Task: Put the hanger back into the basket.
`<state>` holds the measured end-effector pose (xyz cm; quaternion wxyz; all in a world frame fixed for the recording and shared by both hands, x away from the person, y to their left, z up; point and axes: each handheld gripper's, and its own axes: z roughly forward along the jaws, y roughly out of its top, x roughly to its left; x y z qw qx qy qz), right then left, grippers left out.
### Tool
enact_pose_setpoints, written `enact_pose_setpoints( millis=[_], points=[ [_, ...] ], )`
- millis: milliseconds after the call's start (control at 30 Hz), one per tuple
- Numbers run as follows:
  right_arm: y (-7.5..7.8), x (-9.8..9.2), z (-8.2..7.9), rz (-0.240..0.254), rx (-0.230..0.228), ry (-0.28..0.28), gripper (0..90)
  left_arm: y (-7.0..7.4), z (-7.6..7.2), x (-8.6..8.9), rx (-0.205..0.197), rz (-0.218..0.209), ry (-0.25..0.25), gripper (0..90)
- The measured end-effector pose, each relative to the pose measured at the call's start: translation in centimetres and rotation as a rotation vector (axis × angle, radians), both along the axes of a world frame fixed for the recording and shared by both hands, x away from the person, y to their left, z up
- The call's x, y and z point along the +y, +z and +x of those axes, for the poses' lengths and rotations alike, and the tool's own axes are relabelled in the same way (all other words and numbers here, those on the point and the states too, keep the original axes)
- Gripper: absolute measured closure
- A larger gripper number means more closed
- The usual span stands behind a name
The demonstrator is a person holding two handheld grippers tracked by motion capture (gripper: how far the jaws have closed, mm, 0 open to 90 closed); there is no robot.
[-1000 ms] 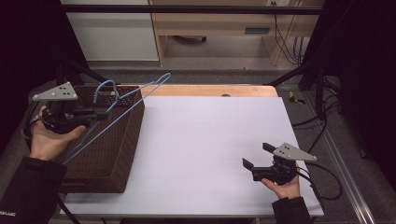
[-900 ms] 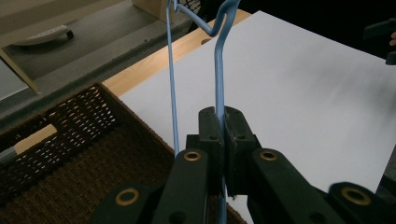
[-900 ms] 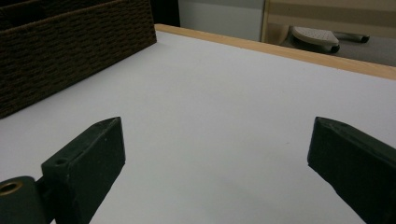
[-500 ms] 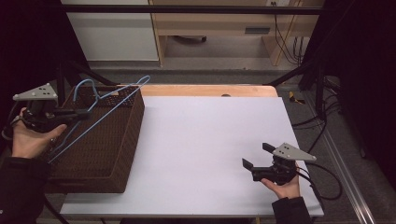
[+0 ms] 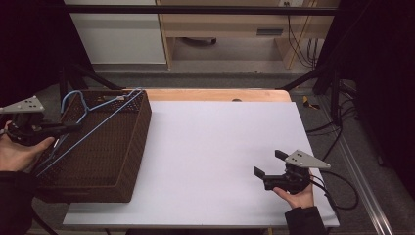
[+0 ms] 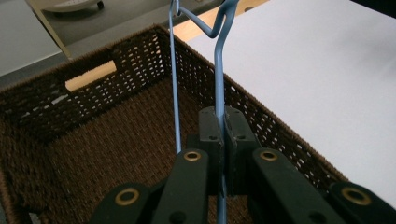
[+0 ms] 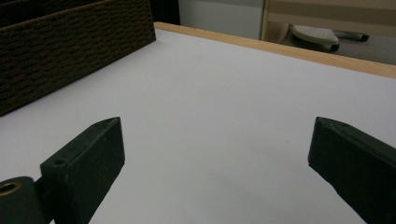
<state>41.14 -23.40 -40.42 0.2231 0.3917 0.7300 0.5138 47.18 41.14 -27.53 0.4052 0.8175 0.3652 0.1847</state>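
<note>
A blue wire hanger (image 5: 90,122) lies slanted across the open top of a dark brown wicker basket (image 5: 105,161) on the left side of the white table (image 5: 215,147). My left gripper (image 5: 73,128) is at the basket's left rim, shut on the hanger's wire. In the left gripper view the pads (image 6: 222,126) pinch the blue wire (image 6: 218,70), which runs up over the basket's (image 6: 93,140) inside. My right gripper (image 5: 266,164) rests low near the table's front right, open, with nothing between its fingers (image 7: 88,154).
A wooden strip (image 5: 215,94) runs along the table's far edge. Black frame bars and cables (image 5: 337,132) stand to the right of the table. The basket's woven side (image 7: 56,51) lies far left of my right gripper.
My left gripper has moved left and slightly down, drawing the hanger with it from the basket's right rim to over its inside. The right gripper has stayed still.
</note>
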Motion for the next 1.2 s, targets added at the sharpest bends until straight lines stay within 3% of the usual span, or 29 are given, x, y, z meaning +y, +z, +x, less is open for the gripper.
enact_pose_setpoints(
  millis=[333, 533, 633, 867, 933, 1033, 1133, 1200],
  points=[
    [-0.1, 0.0, 0.1, -0.006, 0.000, 0.003, 4.2, -2.2, 0.5, 1.2, 0.021, 0.019, 0.040, 87.3],
    [-0.1, 0.1, 0.1, -0.006, 0.001, 0.002, 4.1, -4.2, 1.3, 0.7, 0.051, 0.039, 0.061, 87.3],
    [-0.1, 0.1, 0.0, -0.007, 0.001, 0.002, 4.1, -5.9, 1.9, 0.0, 0.059, 0.053, 0.074, 87.3],
    [-0.1, 0.1, 0.0, -0.007, 0.000, 0.003, 4.2, -8.0, 2.1, -0.8, 0.066, 0.094, 0.099, 87.3],
    [-0.1, 0.1, 0.0, -0.007, 0.000, 0.003, 4.2, -8.7, 2.1, -1.0, 0.072, 0.089, 0.106, 87.2],
    [-0.1, 0.2, 0.0, -0.005, 0.003, 0.003, 4.2, -10.0, 2.2, -1.5, 0.088, 0.117, 0.138, 87.1],
    [-0.1, 0.1, 0.0, -0.006, 0.001, 0.003, 4.2, -10.1, 2.2, -1.5, 0.102, 0.136, 0.151, 87.0],
    [-0.1, 0.1, 0.0, -0.005, 0.003, 0.002, 4.2, -10.2, 2.3, -1.5, 0.132, 0.137, 0.161, 86.6]
  ],
)
